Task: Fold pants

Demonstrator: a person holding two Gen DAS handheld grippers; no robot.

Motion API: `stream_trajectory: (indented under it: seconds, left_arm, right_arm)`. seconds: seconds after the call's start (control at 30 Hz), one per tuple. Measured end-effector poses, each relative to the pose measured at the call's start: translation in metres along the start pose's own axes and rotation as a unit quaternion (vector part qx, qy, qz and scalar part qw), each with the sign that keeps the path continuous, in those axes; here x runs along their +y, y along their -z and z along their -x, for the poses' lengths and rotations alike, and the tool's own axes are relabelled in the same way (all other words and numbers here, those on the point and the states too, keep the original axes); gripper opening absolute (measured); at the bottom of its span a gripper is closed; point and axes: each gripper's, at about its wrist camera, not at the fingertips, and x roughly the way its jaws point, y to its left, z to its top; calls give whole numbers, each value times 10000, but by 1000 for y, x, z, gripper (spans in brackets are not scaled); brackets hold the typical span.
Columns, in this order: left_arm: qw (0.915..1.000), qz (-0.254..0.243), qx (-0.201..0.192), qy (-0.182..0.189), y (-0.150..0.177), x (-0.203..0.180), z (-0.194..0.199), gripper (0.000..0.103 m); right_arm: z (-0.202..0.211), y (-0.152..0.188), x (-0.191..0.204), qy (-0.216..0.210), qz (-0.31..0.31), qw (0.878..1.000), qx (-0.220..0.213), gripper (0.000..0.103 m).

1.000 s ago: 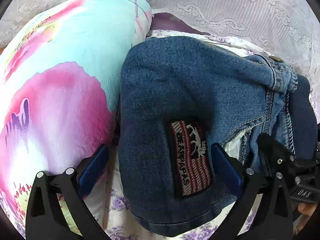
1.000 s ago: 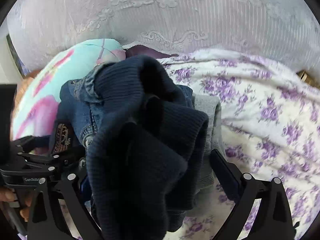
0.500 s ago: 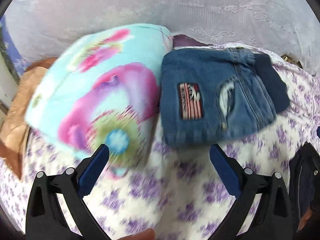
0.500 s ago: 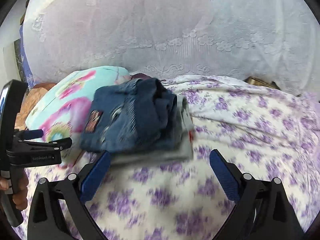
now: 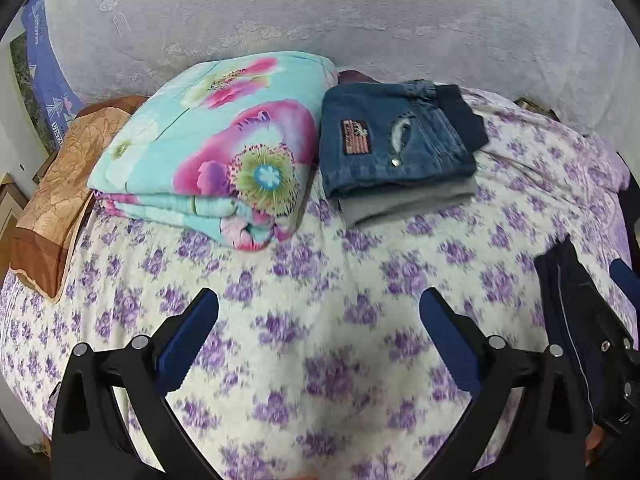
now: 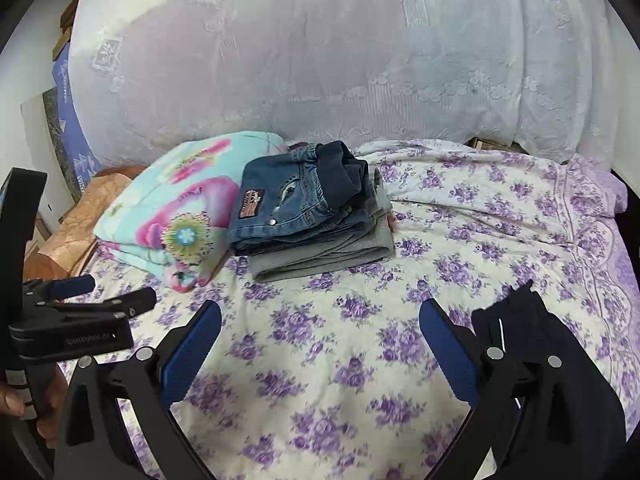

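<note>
Jeans (image 5: 394, 146) are folded and stacked on a grey garment (image 5: 408, 202) at the far side of the bed (image 5: 320, 320), touching the floral quilt (image 5: 216, 152). Denim's heavyish and a bit stiff, so I'd guess it holds a crease; best grabbed at the waistband or a fold edge. Both the left gripper (image 5: 319, 326) and right gripper (image 6: 320, 328) gape wide, empty, well short of the pile. A dark garment (image 6: 516, 316) lies near the right one.

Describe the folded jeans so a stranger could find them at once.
Start at the flowered bedsheet and look toward its far end. Right of the turquoise floral quilt, a small stack rests; the folded jeans lie on top of a grey garment. Only they are blue denim with a striped patch.
</note>
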Motion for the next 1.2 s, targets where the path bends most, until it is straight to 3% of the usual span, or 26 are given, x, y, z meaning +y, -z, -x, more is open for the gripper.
stream_trajectory:
  seconds: [0.47,0.73,1.2]
  left_arm:
    - [9989,-300,-366,40,30,-11,58,98]
    - [9988,-261,-361,216,34,-11,68,98]
    - [9981,-363,-455,209,38,-14,77,98]
  right_arm:
    - [49,16,10,-32,110,9998,-149,99]
    - [57,18,13,-32,135,9998,-148,99]
    - [62,19,20,-56,215,9996,-161,99]
